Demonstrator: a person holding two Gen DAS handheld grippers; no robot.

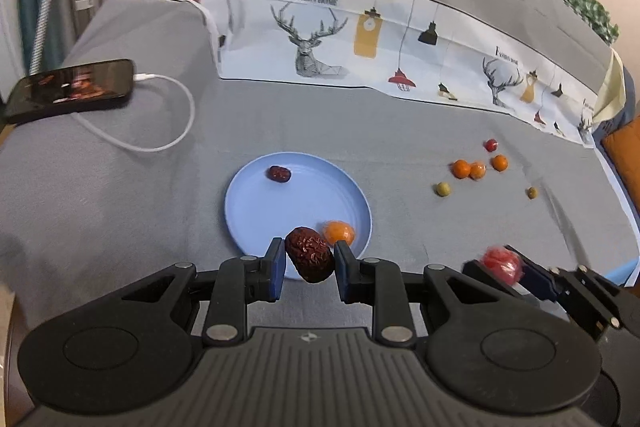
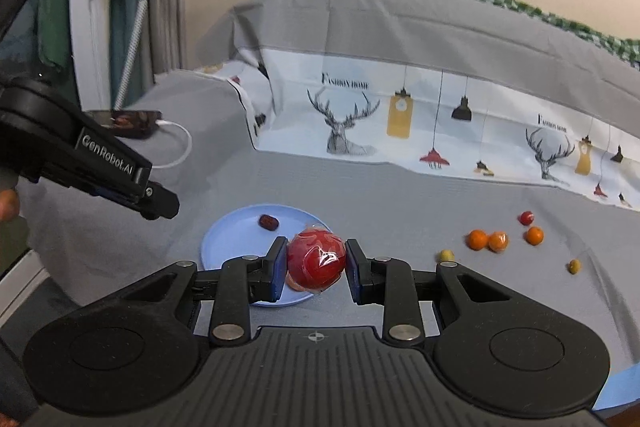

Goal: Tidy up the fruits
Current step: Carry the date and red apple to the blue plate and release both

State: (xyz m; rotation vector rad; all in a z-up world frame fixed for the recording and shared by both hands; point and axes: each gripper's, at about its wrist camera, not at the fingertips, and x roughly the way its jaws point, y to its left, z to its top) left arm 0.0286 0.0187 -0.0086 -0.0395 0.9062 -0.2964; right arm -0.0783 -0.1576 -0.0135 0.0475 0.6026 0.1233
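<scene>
My left gripper (image 1: pixel 309 259) is shut on a wrinkled dark red date (image 1: pixel 309 254) and holds it over the near rim of the blue plate (image 1: pixel 256 203). On the plate lie another date (image 1: pixel 279 173) and a wrapped orange fruit (image 1: pixel 339 231). My right gripper (image 2: pixel 316 262) is shut on a red fruit in clear wrap (image 2: pixel 316 259), just over the plate's (image 2: pixel 232 235) right side; it also shows in the left wrist view (image 1: pixel 502 263). Several small orange, red and green fruits (image 1: pixel 476 169) lie loose on the grey cloth to the right (image 2: pixel 496 241).
A phone (image 1: pixel 70 89) with a white cable (image 1: pixel 160 115) lies at the far left on the cloth. A printed deer-pattern sheet (image 1: pixel 360 43) rises at the back. A brown cushion (image 1: pixel 624 151) sits at the right edge.
</scene>
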